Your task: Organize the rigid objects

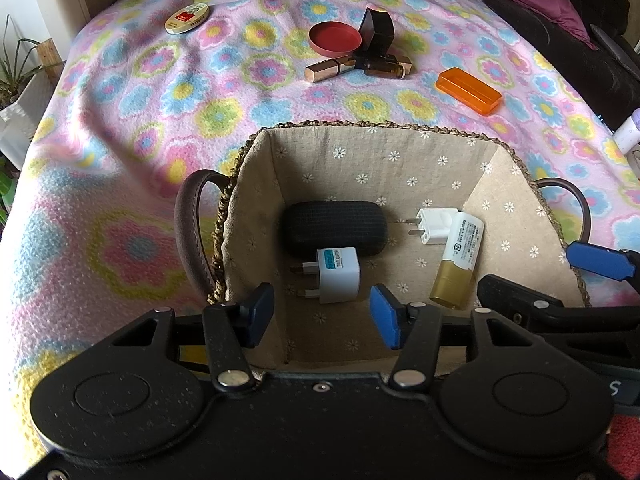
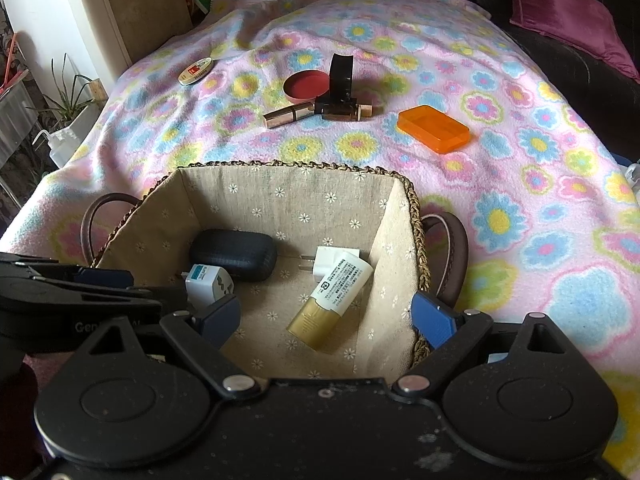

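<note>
From my left wrist, my left gripper [image 1: 322, 316] hangs over the near end of the basket [image 1: 384, 125], its jaws drawn fairly close with nothing between them; the white travel plug [image 1: 338, 274] lies just beyond the tips on the basket floor, touching the black case [image 1: 334, 227]. A white charger [image 1: 434, 224] and a gold-capped tube [image 1: 458, 256] rest toward the basket's right wall. Out on the blanket [image 1: 120, 120], past the basket's far rim, the orange box [image 1: 468, 90] lies well apart from my fingers.

From my right wrist, my right gripper [image 2: 326, 320] stands wide and empty above the basket's near right corner. The orange box [image 2: 434, 128] looks light, stiff and smooth, so I would pinch it across its short sides. The lipstick [image 2: 290, 116], red lid [image 2: 306, 85] and what may be a dark bottle [image 2: 346, 110] cluster mid-blanket; a round tin [image 2: 195, 71] sits toward the far left edge.
</note>
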